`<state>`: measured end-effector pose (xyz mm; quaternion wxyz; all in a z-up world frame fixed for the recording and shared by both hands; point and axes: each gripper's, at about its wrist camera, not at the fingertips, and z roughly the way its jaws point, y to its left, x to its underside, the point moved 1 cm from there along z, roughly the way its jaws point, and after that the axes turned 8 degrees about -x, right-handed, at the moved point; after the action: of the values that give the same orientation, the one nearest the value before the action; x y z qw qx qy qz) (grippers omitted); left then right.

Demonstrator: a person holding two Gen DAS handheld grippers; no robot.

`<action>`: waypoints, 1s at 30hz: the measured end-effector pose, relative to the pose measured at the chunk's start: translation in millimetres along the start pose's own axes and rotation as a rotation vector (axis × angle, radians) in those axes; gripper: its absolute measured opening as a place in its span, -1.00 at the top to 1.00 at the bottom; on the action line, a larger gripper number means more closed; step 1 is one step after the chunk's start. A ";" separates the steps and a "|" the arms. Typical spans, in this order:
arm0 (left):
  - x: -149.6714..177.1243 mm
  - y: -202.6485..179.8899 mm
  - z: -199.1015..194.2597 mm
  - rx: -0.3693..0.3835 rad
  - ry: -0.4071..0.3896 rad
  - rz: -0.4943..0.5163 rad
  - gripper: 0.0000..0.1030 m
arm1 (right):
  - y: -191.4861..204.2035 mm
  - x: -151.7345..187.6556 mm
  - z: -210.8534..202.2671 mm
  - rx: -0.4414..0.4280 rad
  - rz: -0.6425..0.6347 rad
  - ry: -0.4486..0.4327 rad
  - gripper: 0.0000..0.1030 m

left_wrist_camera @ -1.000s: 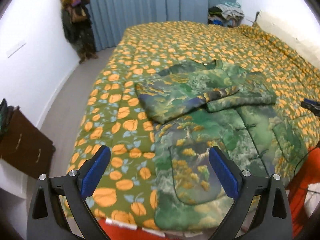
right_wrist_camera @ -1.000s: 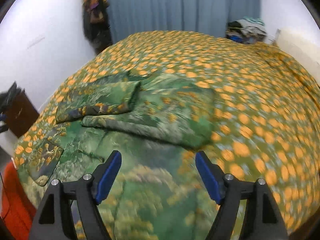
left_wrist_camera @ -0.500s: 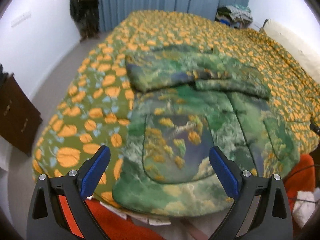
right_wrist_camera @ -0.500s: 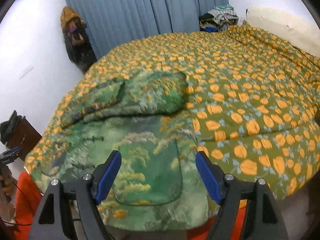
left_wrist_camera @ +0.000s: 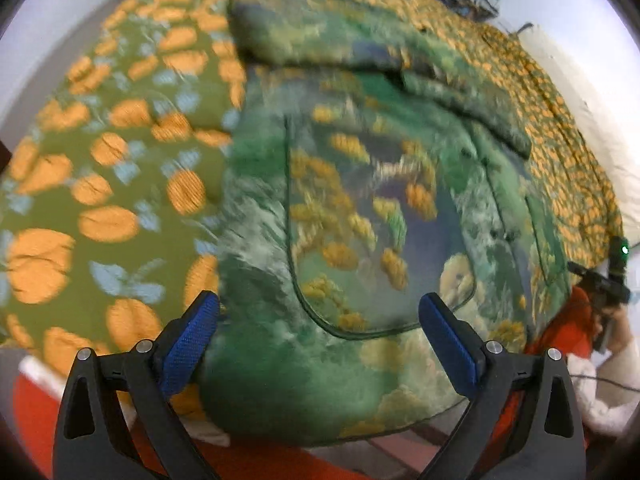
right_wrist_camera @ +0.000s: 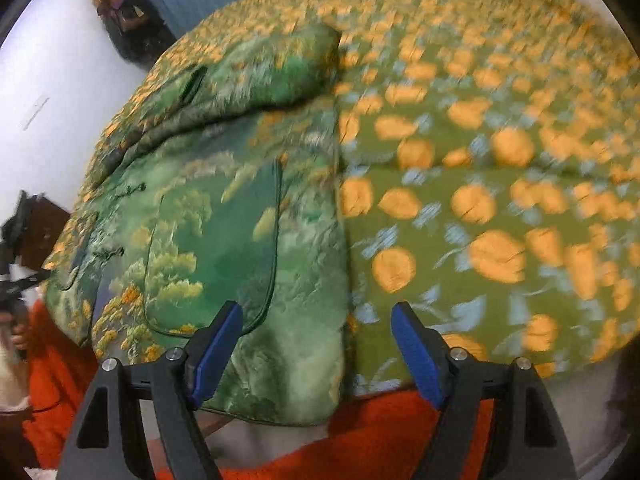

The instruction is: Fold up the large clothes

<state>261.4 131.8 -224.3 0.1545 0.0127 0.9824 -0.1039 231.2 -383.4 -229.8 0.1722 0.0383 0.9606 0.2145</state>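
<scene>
The jacket (left_wrist_camera: 360, 208) lies flat on the bed (left_wrist_camera: 120, 184), sleeves already folded across its upper part, hem toward the near edge and hanging slightly over it. Its long axis runs away from both claws, collar end far, hem end near. The left claw (left_wrist_camera: 320, 320) is released, jaws wide and empty, poised above the hem's left corner, which sits between and just beyond its tips. The right claw (right_wrist_camera: 316, 336) is likewise released and empty, over the hem's right corner, where jacket meets bedspread. Each hand is nearest its own corner, so the likely next move is pinching both and carrying the hem toward the collar.
</scene>
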 end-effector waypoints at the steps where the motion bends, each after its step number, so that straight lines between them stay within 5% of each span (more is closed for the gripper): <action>1: 2.3 -2.7 4.0 -0.014 0.007 0.016 -0.93 | -0.7 0.5 7.5 -0.010 -0.002 0.027 -0.52; 6: 9.6 -17.4 4.3 -0.022 0.025 0.086 -0.91 | 14.4 4.6 28.6 -0.087 -0.065 0.154 -0.52; 7: 10.1 -17.7 3.1 -0.025 0.029 0.088 -0.77 | 18.2 4.8 28.2 -0.101 -0.073 0.160 -0.35; 8: 11.2 -18.3 2.2 -0.030 0.042 0.086 -0.50 | 21.6 4.7 26.6 -0.108 -0.078 0.156 0.19; 10: 12.0 -15.3 0.2 -0.055 0.066 0.074 -0.07 | 24.9 2.2 19.5 -0.105 -0.059 0.139 0.56; 11: 12.7 -14.0 -3.1 -0.056 0.075 0.068 0.25 | 26.6 0.5 14.0 -0.123 -0.043 0.124 0.68; 14: 11.9 -8.1 -13.9 -0.023 0.079 0.029 0.62 | 38.4 -3.3 -2.5 -0.159 -0.033 0.070 0.75; 23: 5.6 -8.3 -75.7 0.039 -0.008 0.016 0.67 | 74.5 -22.7 -57.0 -0.230 -0.059 -0.038 0.77; 30: 36.4 -0.9 -94.9 0.029 0.053 0.027 0.67 | 81.4 4.1 -79.9 -0.275 -0.029 -0.021 0.77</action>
<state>198.1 150.4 -146.9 0.1299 0.0309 0.9843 -0.1155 199.6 -341.0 -128.7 0.1888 0.0029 0.9208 0.3413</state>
